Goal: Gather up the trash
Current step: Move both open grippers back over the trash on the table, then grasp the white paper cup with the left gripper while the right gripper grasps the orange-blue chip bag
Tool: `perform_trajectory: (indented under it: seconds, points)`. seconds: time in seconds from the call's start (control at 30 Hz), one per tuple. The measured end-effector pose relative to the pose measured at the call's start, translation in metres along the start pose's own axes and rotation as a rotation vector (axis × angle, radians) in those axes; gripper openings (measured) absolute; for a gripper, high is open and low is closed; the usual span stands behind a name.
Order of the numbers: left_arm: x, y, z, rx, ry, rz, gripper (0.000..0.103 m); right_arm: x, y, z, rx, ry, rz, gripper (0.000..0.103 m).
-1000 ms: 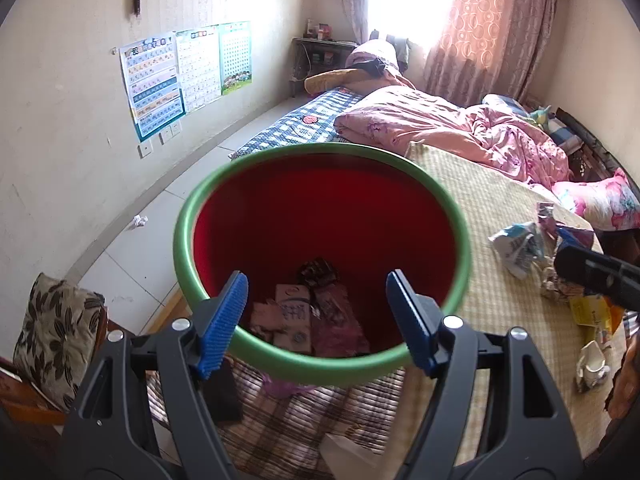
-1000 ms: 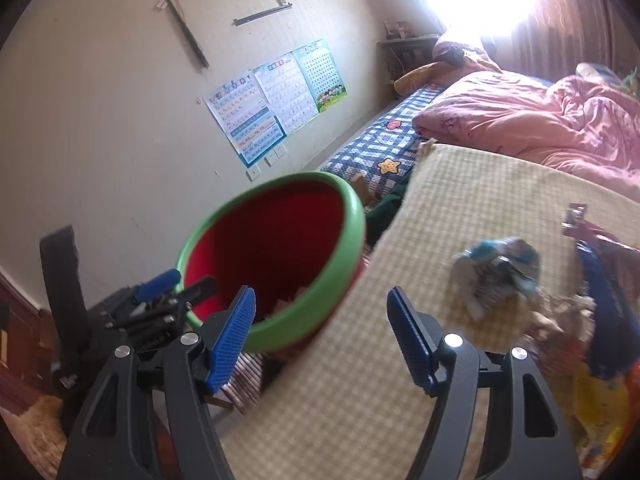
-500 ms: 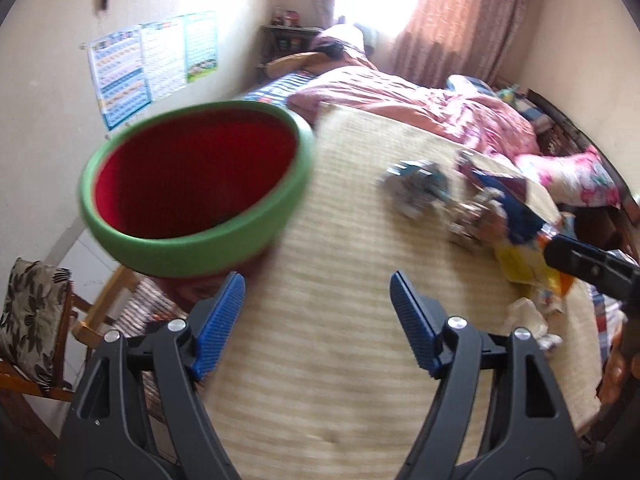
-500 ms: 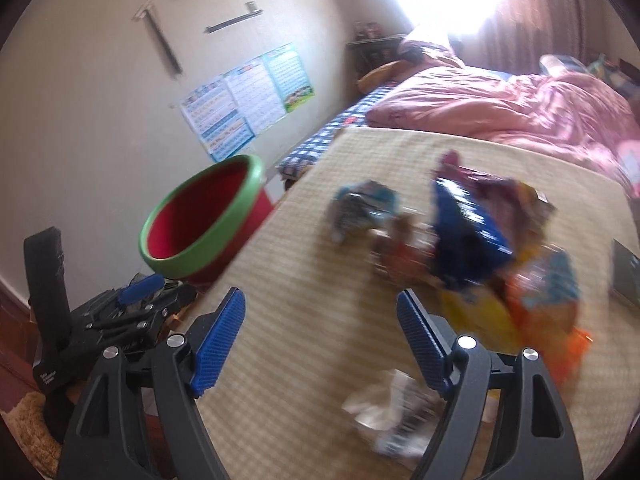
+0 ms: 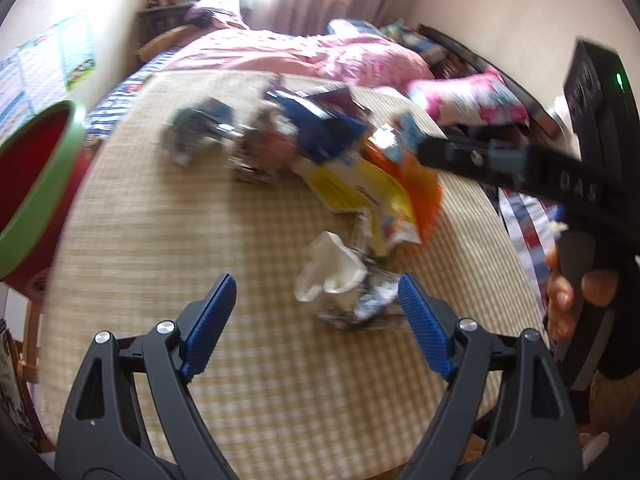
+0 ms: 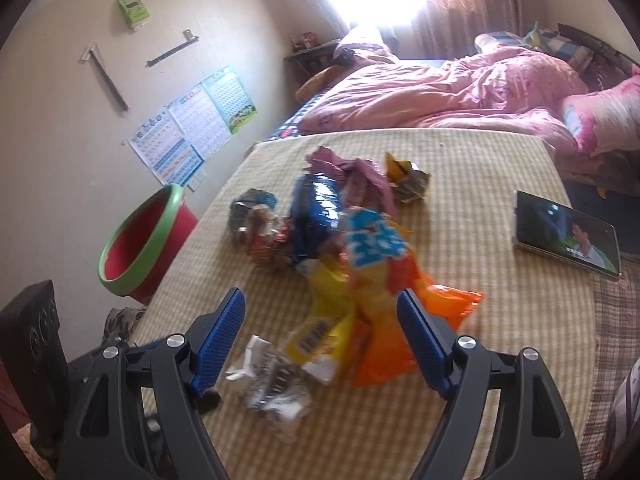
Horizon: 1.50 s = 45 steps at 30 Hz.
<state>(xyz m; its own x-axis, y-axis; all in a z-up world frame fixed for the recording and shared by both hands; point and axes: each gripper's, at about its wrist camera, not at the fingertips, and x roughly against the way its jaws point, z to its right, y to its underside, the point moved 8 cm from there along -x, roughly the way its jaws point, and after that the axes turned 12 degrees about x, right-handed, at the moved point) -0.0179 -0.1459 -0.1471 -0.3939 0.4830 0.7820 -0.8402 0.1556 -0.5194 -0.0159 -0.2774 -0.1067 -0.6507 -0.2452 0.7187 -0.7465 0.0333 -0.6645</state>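
Everywhere wrappers (image 6: pixel 352 264) on checked mat (image 6: pixel 460 184)

Between the right tongs (image 6: pixel 320 336) lie glossy plastic wrappers (image 6: pixel 360 280) and crumpled paper (image 6: pixel 276 380). Under them, a matt woven mat (image 6: pixel 460 360). Far left, a smooth plastic bin (image 6: pixel 140 248). Behind, a soft cloth quilt (image 6: pixel 460 88).

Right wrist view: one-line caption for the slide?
Open right gripper above snack wrappers piled on a checked mat; red bin alongside.

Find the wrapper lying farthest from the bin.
The yellow crumpled wrapper, alone at the pile's far edge toward the phone; the others lie nearer the bin.
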Motion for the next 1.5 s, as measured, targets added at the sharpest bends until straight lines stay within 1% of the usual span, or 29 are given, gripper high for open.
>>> perform_trajectory:
  seconds: [0.1, 0.17, 0.2, 0.23, 0.3, 0.33, 0.37, 0.43, 0.5, 0.53, 0.6, 0.7, 0.77, 0.8, 0.83, 0.87, 0.93, 1.03, 1.17, 1.3, 1.37, 1.47, 1.5]
  points:
    - [-0.026, 0.008, 0.008, -0.012, -0.002, -0.08, 0.081, -0.001, 0.005, 0.008, -0.009, 0.01, -0.011, 0.076]
    - [-0.041, 0.014, 0.007, 0.002, 0.001, -0.137, 0.081, -0.001, 0.007, 0.013, -0.012, 0.02, -0.015, 0.076]
    - [-0.045, 0.016, 0.009, 0.022, 0.033, -0.157, 0.082, 0.0, 0.008, 0.016, -0.012, 0.026, -0.015, 0.076]
    - [-0.045, 0.016, 0.008, 0.024, 0.034, -0.159, 0.083, 0.0, 0.008, 0.019, -0.013, 0.032, -0.015, 0.076]
    - [-0.045, 0.015, 0.012, 0.001, 0.029, -0.154, 0.08, -0.001, 0.008, 0.027, -0.018, 0.047, -0.018, 0.077]
    - [-0.044, 0.015, 0.015, -0.016, 0.037, -0.152, 0.076, -0.004, 0.008, 0.032, -0.023, 0.055, -0.023, 0.077]
    - [-0.044, 0.015, 0.018, -0.019, 0.045, -0.153, 0.073, -0.006, 0.008, 0.035, -0.026, 0.057, -0.027, 0.077]
    - [-0.043, 0.016, 0.02, -0.016, 0.068, -0.156, 0.063, -0.012, 0.006, 0.042, -0.03, 0.062, -0.038, 0.077]
    - [-0.039, 0.015, 0.017, 0.0, 0.092, -0.16, 0.057, -0.018, 0.002, 0.045, -0.034, 0.052, -0.04, 0.077]
    - [-0.037, 0.014, 0.015, 0.007, 0.094, -0.162, 0.055, -0.021, 0.001, 0.046, -0.034, 0.046, -0.041, 0.077]
    - [-0.033, 0.013, 0.007, 0.017, 0.081, -0.156, 0.055, -0.028, -0.001, 0.048, -0.047, 0.034, -0.053, 0.077]
    - [-0.026, 0.007, -0.013, 0.053, 0.03, -0.125, 0.054, -0.037, 0.0, 0.052, -0.088, 0.003, -0.064, 0.077]
    - [-0.018, 0.0, -0.032, 0.094, -0.011, -0.095, 0.054, -0.043, 0.003, 0.053, -0.101, -0.008, -0.078, 0.069]
    - [-0.014, -0.002, -0.04, 0.109, -0.028, -0.084, 0.054, -0.044, 0.004, 0.053, -0.102, -0.015, -0.083, 0.061]
    - [-0.01, -0.006, -0.052, 0.13, -0.058, -0.068, 0.054, -0.046, 0.005, 0.053, -0.102, -0.02, -0.09, 0.055]
    - [-0.008, -0.009, -0.058, 0.14, -0.073, -0.059, 0.054, -0.047, 0.006, 0.053, -0.102, -0.023, -0.096, 0.055]
    - [-0.006, -0.013, -0.071, 0.174, -0.1, -0.042, 0.055, -0.045, 0.005, 0.052, -0.105, -0.029, -0.086, 0.05]
    - [-0.002, -0.018, -0.079, 0.201, -0.116, -0.026, 0.055, -0.037, -0.001, 0.05, -0.11, -0.041, -0.061, 0.049]
    - [-0.003, -0.019, -0.079, 0.208, -0.122, -0.018, 0.056, -0.021, -0.012, 0.046, -0.112, -0.051, -0.012, 0.049]
    - [-0.012, -0.018, -0.081, 0.225, -0.121, -0.034, 0.065, -0.01, -0.025, 0.035, -0.097, -0.069, 0.021, 0.049]
    - [-0.018, -0.018, -0.082, 0.23, -0.114, -0.042, 0.065, -0.007, -0.033, 0.027, -0.085, -0.08, 0.035, 0.049]
    - [-0.018, -0.02, -0.08, 0.213, -0.109, -0.041, 0.061, -0.003, -0.046, 0.014, -0.056, -0.092, 0.063, 0.049]
    - [-0.017, -0.022, -0.079, 0.208, -0.109, -0.036, 0.059, -0.002, -0.05, 0.011, -0.05, -0.094, 0.071, 0.049]
